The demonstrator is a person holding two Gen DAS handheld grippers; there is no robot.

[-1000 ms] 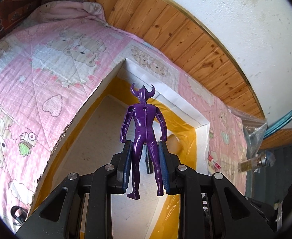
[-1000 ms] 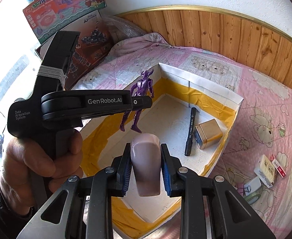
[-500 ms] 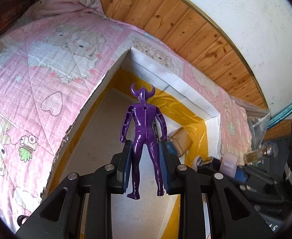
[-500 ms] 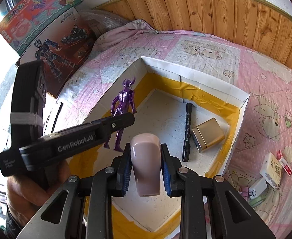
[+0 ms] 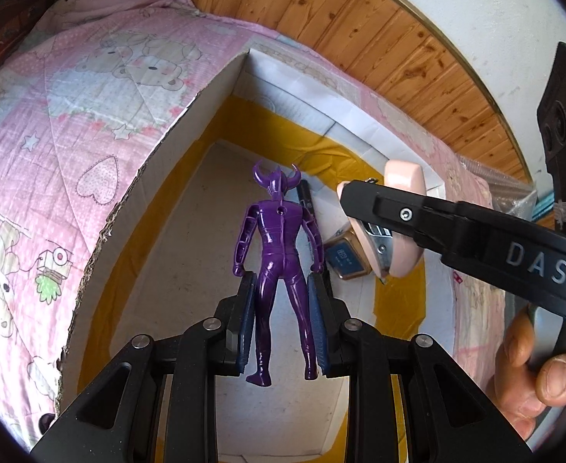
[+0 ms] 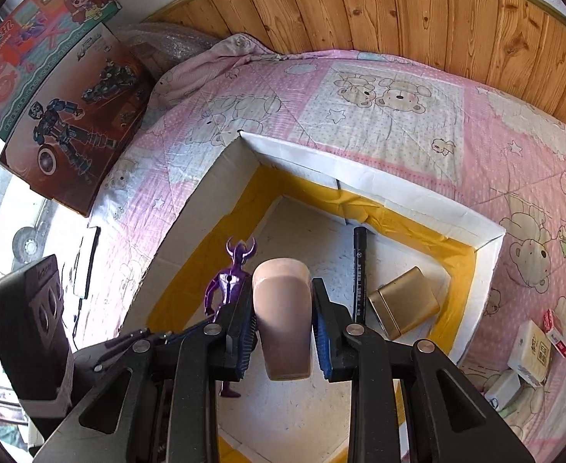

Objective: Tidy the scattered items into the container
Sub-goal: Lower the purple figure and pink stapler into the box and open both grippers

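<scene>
We count two tools, each carrying one thing over a single white cardboard box [image 6: 418, 196] lined with yellow tape, which sits on a bed under a pink bear-print quilt [image 6: 399, 108]. Inside the box, on its floor, lie two items: one black marker [image 6: 359, 270] and one gold tin [image 6: 404, 303], the marker just left of the tin and both toward the far right corner. Outside the box, on the quilt at the near right, we see three or so small packets [image 6: 532, 351] grouped together. Two toy boxes [image 6: 66, 115] lean at the far left beside the bed. The left tool [image 5: 283, 328] is clenched around the legs of one purple horned figure [image 5: 281, 254], which stands upright between the blue pads [image 5: 246, 320], its back to the left wrist camera, held above the box floor. The right tool [image 6: 283, 328] is closed only as far as the width of one pale pink oblong object [image 6: 283, 316], gripping it on both sides above the box interior; in the left wrist view the same pink object [image 5: 400, 227] shows a metal fitting on its underside. A hand [image 5: 538, 366] grips the right tool's handle.
</scene>
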